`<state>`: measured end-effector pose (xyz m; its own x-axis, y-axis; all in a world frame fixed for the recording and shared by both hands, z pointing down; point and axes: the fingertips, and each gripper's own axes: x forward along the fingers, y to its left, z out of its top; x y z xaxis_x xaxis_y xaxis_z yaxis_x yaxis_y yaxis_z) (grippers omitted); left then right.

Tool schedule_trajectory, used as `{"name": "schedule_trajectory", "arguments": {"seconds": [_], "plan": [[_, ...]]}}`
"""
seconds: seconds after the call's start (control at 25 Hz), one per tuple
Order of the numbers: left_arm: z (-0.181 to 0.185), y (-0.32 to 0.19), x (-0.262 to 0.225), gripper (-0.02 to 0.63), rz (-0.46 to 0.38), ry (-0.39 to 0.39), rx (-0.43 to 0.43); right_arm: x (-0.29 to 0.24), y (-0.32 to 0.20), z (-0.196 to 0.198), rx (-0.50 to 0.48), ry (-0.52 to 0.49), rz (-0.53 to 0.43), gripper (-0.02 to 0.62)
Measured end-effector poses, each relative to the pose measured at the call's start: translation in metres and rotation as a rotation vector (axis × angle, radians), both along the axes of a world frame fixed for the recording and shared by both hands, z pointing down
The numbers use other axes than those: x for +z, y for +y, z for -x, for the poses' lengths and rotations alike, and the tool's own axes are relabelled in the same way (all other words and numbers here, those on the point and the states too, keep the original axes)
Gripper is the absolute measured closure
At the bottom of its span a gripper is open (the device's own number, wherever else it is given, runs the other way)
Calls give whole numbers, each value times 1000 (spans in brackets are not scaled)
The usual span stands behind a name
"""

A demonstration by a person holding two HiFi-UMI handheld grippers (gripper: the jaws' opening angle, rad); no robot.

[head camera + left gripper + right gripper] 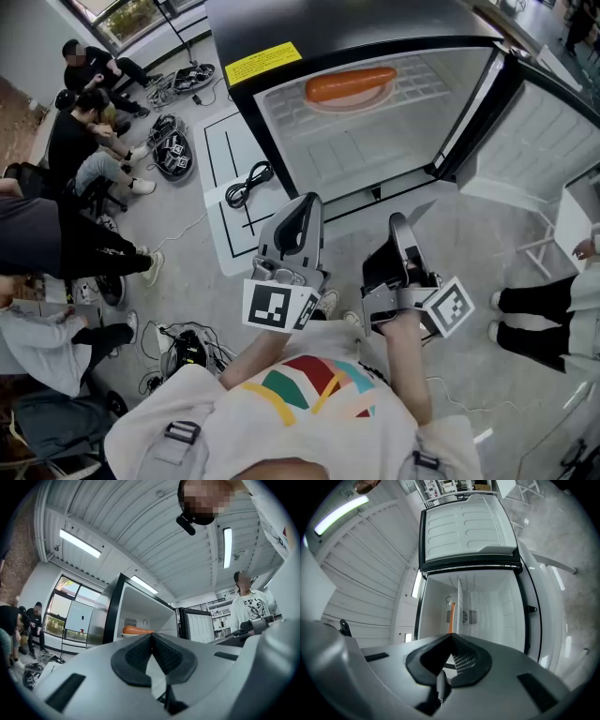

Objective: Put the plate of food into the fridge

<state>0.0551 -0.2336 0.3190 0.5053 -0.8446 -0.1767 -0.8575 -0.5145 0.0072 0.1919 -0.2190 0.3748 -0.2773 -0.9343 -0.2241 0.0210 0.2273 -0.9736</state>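
The fridge [375,150] stands open with its door [539,141] swung to the right. On its wire shelf lies a white plate [323,101] with an orange sausage [352,84] on it. The same sausage [137,630] shows in the left gripper view and, edge-on, the sausage [451,618] shows in the right gripper view. My left gripper [307,200] [151,635] is held near my chest, well short of the fridge, shut with nothing in it. My right gripper [398,220] [451,636] is beside it, also shut and holding nothing.
A white floor mat [230,150] with a coiled black cable [248,183] lies left of the fridge. Several people sit at the left [84,141] among cables and gear. A person's legs [544,305] stand at the right, by a white frame [539,248].
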Motion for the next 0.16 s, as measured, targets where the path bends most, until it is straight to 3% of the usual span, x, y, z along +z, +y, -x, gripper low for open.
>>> {"name": "schedule_trajectory", "arguments": {"seconds": [0.16], "plan": [[0, 1, 0, 601, 5, 0, 5, -1, 1, 0, 3, 5, -2, 597]]}}
